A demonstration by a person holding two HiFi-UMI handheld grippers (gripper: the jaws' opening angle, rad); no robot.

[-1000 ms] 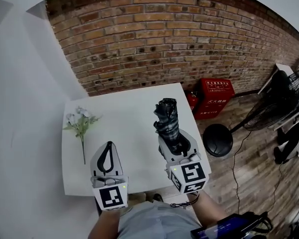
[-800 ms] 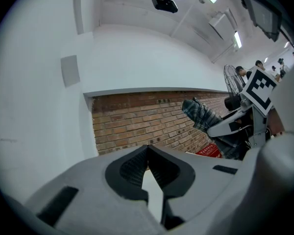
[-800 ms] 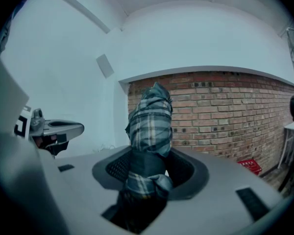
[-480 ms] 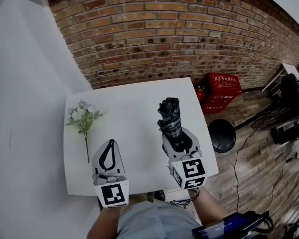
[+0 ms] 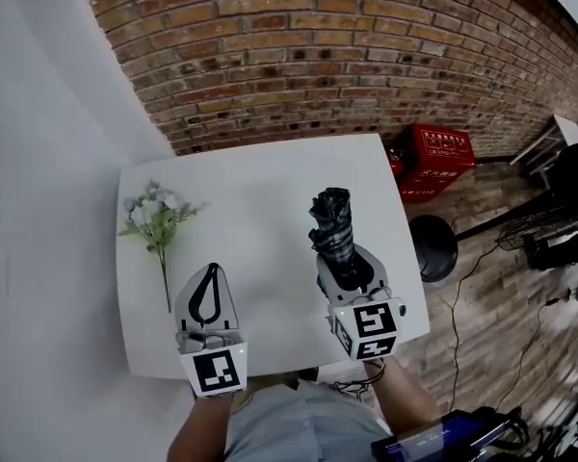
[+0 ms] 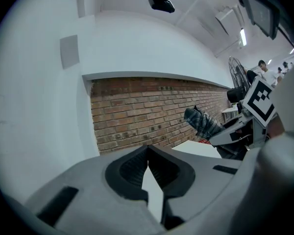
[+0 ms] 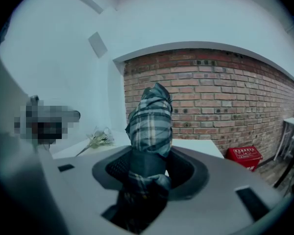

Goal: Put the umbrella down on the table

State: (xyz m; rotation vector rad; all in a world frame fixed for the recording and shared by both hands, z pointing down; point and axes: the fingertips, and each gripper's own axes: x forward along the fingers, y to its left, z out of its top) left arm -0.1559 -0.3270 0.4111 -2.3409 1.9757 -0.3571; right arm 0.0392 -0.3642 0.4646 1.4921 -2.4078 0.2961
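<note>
Our right tool [image 5: 351, 273] is clamped on umbrella [image 5: 331, 227], long axis pointing ahead above right side of table [image 5: 260, 186]; left tool [image 5: 208, 295] jaws together, empty, farther off.

A red brick wall [image 5: 318, 56] runs along the back; a plain white wall [image 5: 48, 162] meets it on the left; a white square tabletop [image 5: 260, 191] stands in the corner between them; the floor [image 5: 506, 340] on the right is brown wood; a red crate [image 5: 441, 160] sits by the brick wall; near it is the round black foot of a fan [image 5: 433, 248]; thin black cables [image 5: 455, 316] lie across the boards; long lights [image 6: 242, 35] glow on the white ceiling.
</note>
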